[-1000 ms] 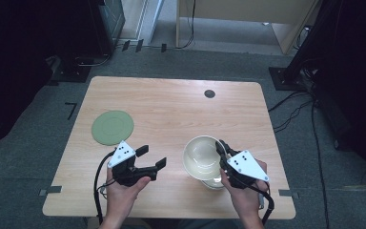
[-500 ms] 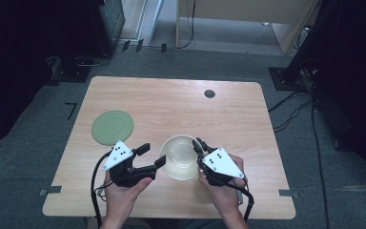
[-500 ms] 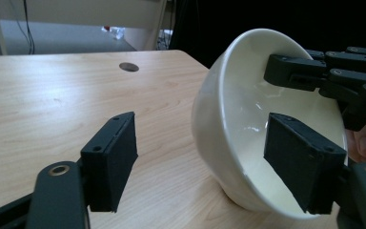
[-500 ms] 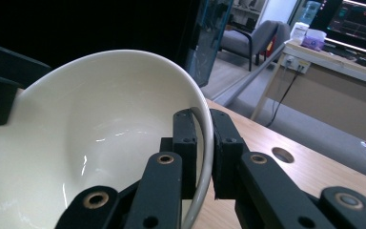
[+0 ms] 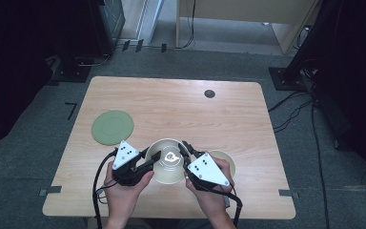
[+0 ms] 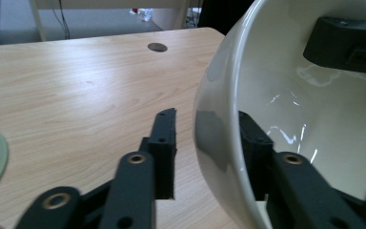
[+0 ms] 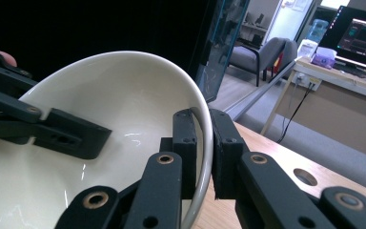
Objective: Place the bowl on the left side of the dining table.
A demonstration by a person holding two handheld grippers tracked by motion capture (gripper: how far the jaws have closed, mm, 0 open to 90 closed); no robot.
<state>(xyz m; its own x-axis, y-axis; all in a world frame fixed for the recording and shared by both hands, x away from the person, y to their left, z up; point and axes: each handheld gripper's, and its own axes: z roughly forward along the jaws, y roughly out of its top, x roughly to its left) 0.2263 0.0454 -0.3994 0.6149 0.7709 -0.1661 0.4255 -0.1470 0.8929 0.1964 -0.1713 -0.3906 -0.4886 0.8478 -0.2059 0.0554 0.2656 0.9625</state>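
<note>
The cream bowl (image 5: pixel 167 162) sits near the front edge of the tabletop (image 5: pixel 181 109), lifted between my two grippers, and it has come left from where it was a second ago, off the second bowl (image 5: pixel 227 162) that now stays just to its right on the tabletop. I read this as a handover: the bowl was carried across to meet the other hand. My right gripper (image 5: pixel 187 149) is clamped tight on the bowl's right rim, one jaw inside and one outside, as the right gripper view shows plainly (image 7: pixel 201 152). My left gripper (image 5: pixel 153 157) has just been closing around the bowl's left rim; in the left gripper view (image 6: pixel 209 143) one jaw is inside the bowl and the other stands outside with a visible gap to the wall, so it straddles the rim at a narrow opening without pinching it yet. Further left of the bowl lies a green disc (image 5: pixel 112 127), and far beyond the bowl a small dark hole (image 5: pixel 209 93) marks the tabletop.
</note>
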